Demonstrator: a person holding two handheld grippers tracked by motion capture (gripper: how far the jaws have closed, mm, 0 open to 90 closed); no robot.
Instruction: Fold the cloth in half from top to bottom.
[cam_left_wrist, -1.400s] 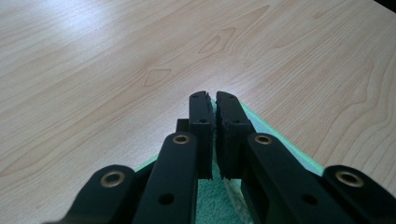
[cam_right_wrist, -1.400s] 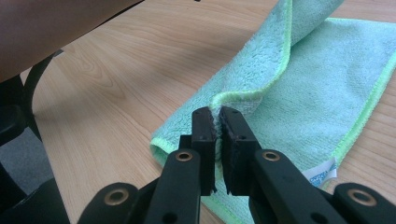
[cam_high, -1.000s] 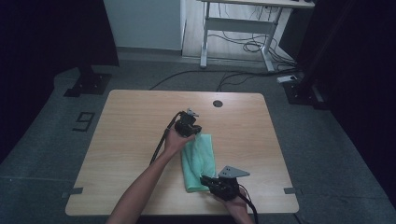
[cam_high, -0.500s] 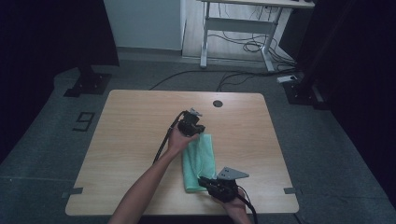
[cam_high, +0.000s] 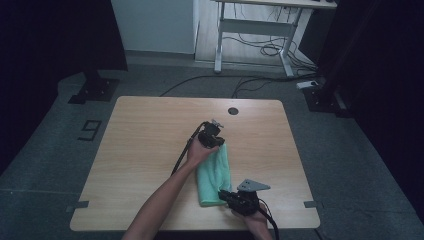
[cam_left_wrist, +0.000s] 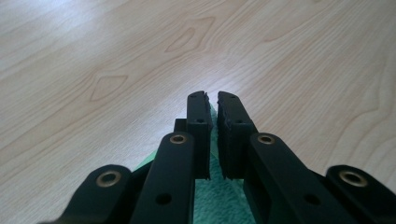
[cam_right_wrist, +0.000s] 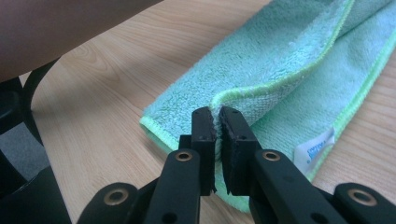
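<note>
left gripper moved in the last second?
Barely, if at all: the left gripper stays at the green towel's far end, same gap to the table's grommet hole.

Both grippers are matte black: the left gripper (cam_left_wrist: 212, 100) and the right gripper (cam_right_wrist: 214, 114) have flat, rough-edged pads on linked arms pinned with brass-ringed rivets. A black cable trails from each, and the right one carries a grey three-cornered plate (cam_high: 253, 185). The forearms are bare, without sleeves.

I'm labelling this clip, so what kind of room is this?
Probably a lab or studio set up for recording: a lone wooden table on grey floor, dark curtains at the sides, and a desk frame with loose cables behind it.
</note>
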